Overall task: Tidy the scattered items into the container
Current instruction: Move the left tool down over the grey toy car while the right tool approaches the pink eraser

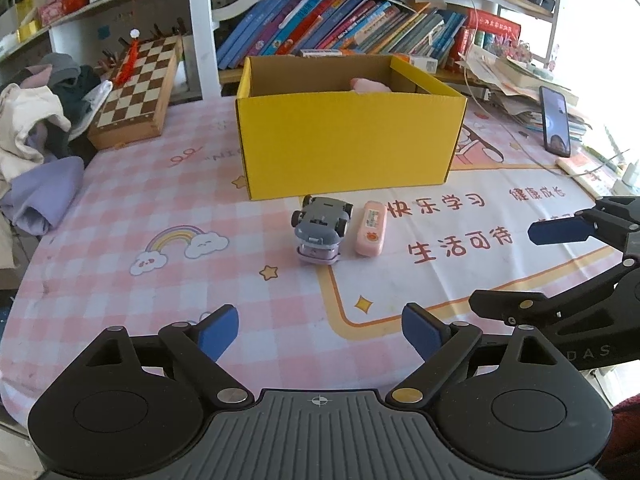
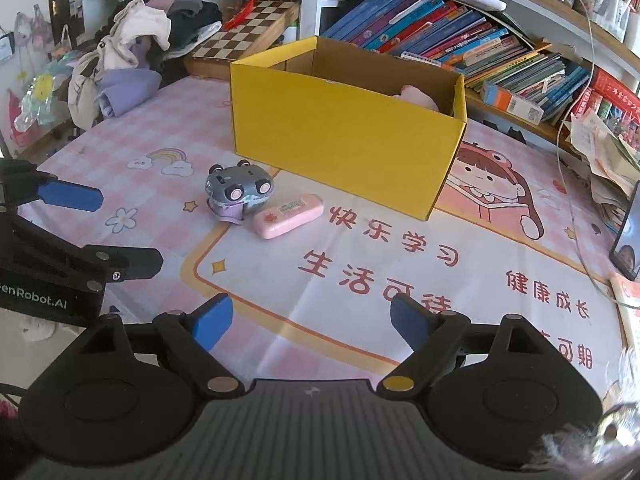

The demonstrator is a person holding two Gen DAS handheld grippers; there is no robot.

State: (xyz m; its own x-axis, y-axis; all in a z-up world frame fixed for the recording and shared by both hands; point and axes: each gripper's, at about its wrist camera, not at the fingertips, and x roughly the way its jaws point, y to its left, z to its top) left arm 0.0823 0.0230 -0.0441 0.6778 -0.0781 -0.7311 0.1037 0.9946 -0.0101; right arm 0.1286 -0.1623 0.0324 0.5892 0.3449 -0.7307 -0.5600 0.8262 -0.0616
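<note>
A yellow cardboard box [image 1: 348, 140] stands open on the table, also in the right wrist view [image 2: 340, 136]. A pink soft item [image 1: 370, 85] lies inside it [image 2: 416, 96]. In front of the box an overturned grey toy car [image 1: 320, 230] lies beside a pink case [image 1: 372, 228]; both show in the right wrist view, car [image 2: 238, 194], case [image 2: 288, 216]. My left gripper [image 1: 320, 330] is open and empty, well short of the car. My right gripper [image 2: 312, 320] is open and empty, short of the case.
A chessboard box [image 1: 136, 92] and a pile of clothes [image 1: 36, 136] sit at the left. Books [image 1: 340, 24] fill the shelf behind the box. A phone [image 1: 556, 120] stands at the right with papers and a cable. A printed cloth [image 1: 160, 200] covers the table.
</note>
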